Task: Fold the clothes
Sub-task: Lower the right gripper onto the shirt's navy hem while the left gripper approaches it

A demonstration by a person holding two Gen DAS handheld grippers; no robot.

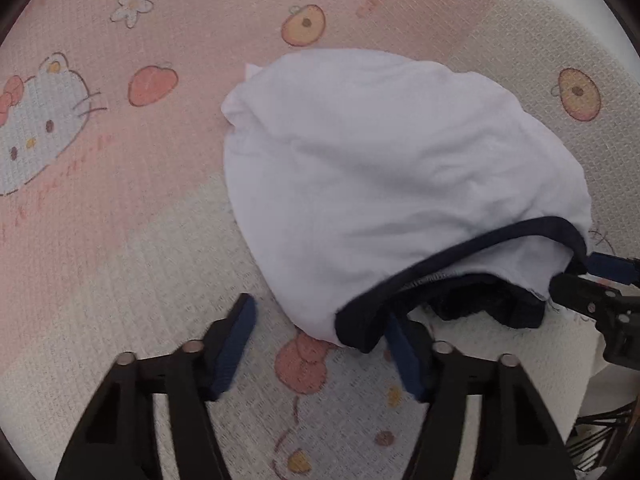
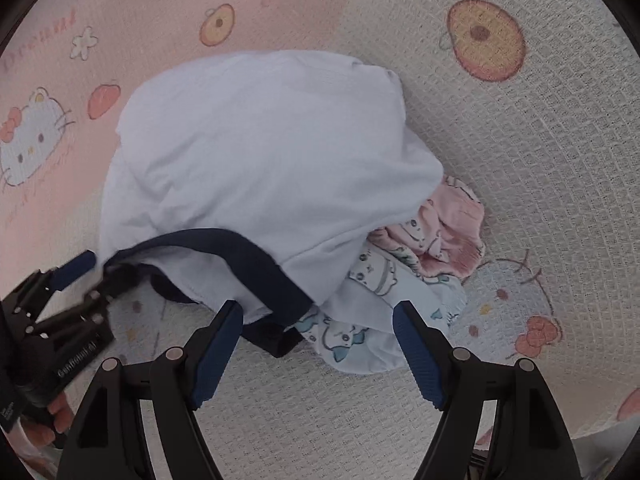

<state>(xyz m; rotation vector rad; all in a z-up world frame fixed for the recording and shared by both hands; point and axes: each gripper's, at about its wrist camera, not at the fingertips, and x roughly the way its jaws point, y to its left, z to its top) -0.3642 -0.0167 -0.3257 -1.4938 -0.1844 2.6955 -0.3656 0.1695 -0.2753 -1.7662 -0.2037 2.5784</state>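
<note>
White shirt with a navy collar band lies rumpled in a heap, collar opening at six o'clock. At its four o'clock edge, a pale cartoon-print garment and a pink one peek out, crumpled.

Place: probably a home bedroom.
Evidence: pink-and-cream woven cartoon-cat bedspread; small printed children's garments.

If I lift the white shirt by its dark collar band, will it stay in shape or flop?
Probably flop: the white shirt lies in soft rumpled folds, so it should drape and unfold from the dark collar band. It looks thin, likely light. Lifting may also disturb the printed garment tucked partly under its edge.
</note>
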